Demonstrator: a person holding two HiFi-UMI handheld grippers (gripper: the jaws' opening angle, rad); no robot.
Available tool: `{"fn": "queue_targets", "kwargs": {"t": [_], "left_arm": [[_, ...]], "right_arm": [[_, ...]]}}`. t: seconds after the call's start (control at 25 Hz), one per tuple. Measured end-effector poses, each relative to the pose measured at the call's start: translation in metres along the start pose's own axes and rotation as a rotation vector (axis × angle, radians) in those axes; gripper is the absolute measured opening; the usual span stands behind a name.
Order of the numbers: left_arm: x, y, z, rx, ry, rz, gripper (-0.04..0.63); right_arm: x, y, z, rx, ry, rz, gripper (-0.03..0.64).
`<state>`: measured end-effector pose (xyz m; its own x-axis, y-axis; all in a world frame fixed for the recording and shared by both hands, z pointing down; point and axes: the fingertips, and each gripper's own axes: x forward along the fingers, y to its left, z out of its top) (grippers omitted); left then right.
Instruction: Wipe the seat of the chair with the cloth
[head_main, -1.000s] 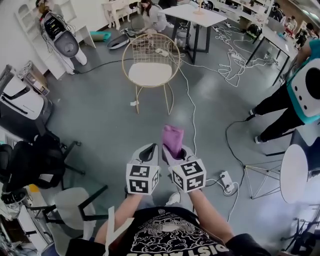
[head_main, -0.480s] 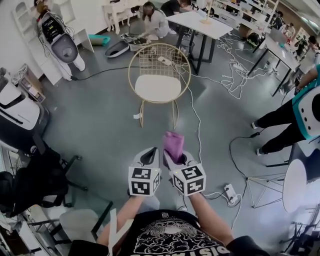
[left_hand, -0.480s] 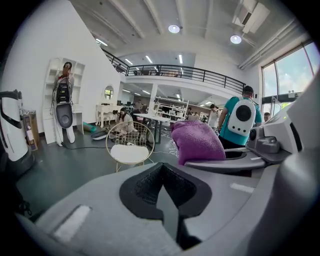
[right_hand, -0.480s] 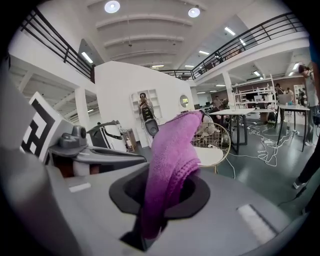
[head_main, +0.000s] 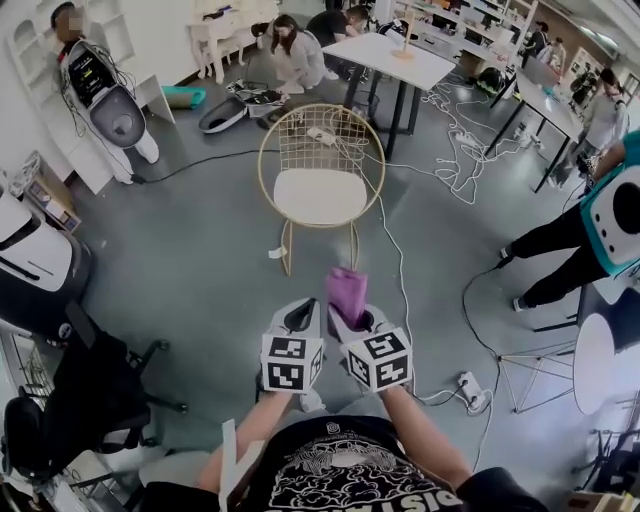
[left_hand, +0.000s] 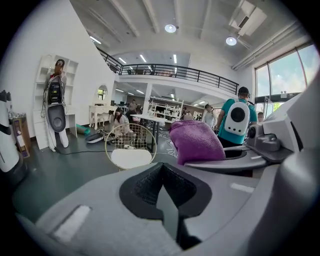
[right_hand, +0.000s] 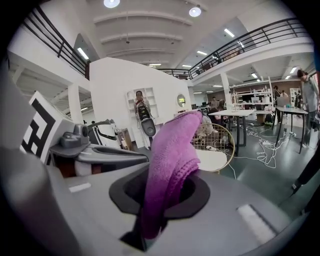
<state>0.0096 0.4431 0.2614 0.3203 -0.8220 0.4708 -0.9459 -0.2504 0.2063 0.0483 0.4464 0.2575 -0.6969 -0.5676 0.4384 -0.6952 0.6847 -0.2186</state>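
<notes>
Your right tongs grip the purple cloth; your left tongs are clenched, empty. Lay the cloth flat on the chair seat, upper centre.

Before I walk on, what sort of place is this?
Likely a robotics lab or workshop: loose white cables across the grey floor, a white upright machine hung with wires, and white-topped work tables behind the gold wire chair.

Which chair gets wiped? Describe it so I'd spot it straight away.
On the bare grey floor mid-room, just this side of the white-topped table with black legs, stands the gold wire chair with a round back and white seat. It stands alone, thin and golden, unlike the bulky black office chair at the left.
</notes>
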Motion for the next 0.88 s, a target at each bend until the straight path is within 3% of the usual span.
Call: {"fn": "queue_targets", "kwargs": {"t": [0.16, 0.48, 0.88], "left_arm": [[0.003, 0.018, 0.001, -0.042, 0.007, 0.0, 0.001], [0.026, 0.065, 0.015, -0.041, 0.009, 0.048, 0.002], [0.119, 0.108, 0.06, -0.056, -0.009, 0.086, 0.001]], "right_arm": [[0.02, 0.005, 0.005, -0.002, 0.007, 0.018, 0.06], [0.075, 0.002, 0.017, 0.01, 0.014, 0.066, 0.06], [0.153, -0.069, 0.054, 0.023, 0.01, 0.098, 0.06]]}}
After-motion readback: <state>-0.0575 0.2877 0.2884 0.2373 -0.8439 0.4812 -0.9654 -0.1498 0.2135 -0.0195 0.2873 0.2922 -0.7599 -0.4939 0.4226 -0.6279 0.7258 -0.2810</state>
